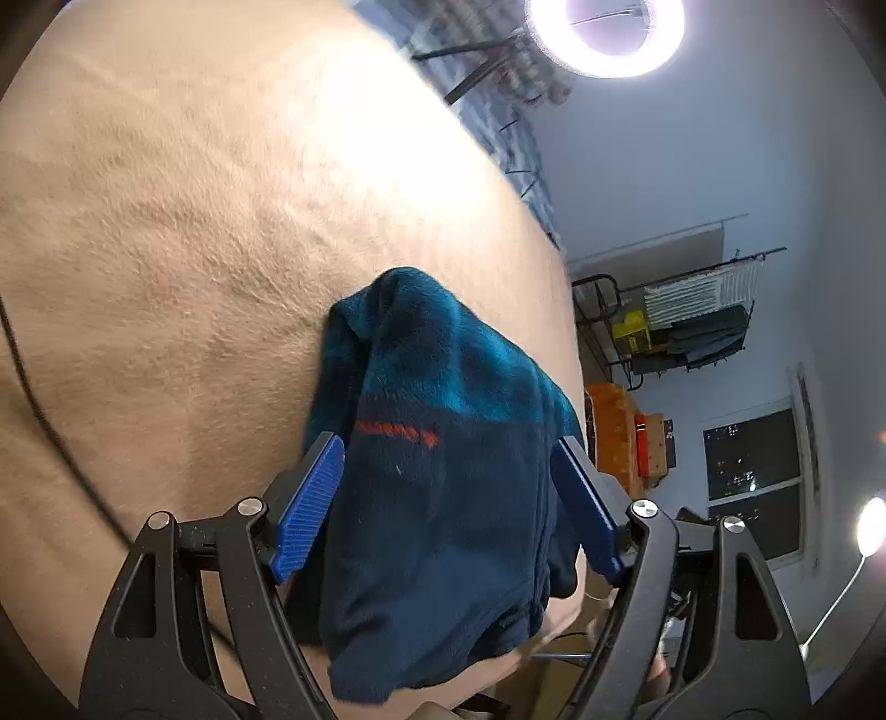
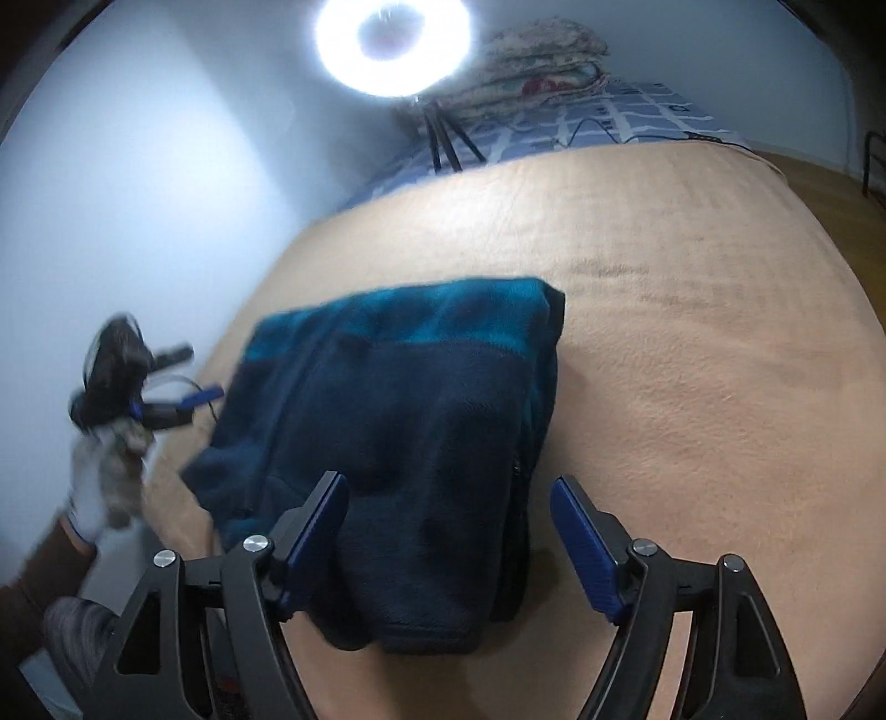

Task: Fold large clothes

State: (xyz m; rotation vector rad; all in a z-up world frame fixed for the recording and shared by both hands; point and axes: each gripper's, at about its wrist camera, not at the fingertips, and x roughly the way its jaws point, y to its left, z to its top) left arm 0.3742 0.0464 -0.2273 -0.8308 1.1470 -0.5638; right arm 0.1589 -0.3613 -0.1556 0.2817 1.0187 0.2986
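Observation:
A navy and teal fleece jacket (image 1: 443,471) lies folded into a compact bundle on the tan bed cover (image 1: 166,249), near the bed's edge. It shows an orange logo stripe. My left gripper (image 1: 448,448) is open, its blue pads on either side of the bundle, holding nothing. In the right wrist view the same jacket (image 2: 410,410) lies flat and folded. My right gripper (image 2: 448,487) is open above its near end, empty. The left gripper (image 2: 166,404) also shows there, off the jacket's left side, held by a gloved hand.
A ring light (image 2: 393,39) on a tripod stands at the far end of the bed, beside folded blankets (image 2: 542,66) on a blue patterned sheet. A clothes rack (image 1: 681,315), orange boxes (image 1: 620,426) and a dark window (image 1: 753,476) are beyond the bed's edge.

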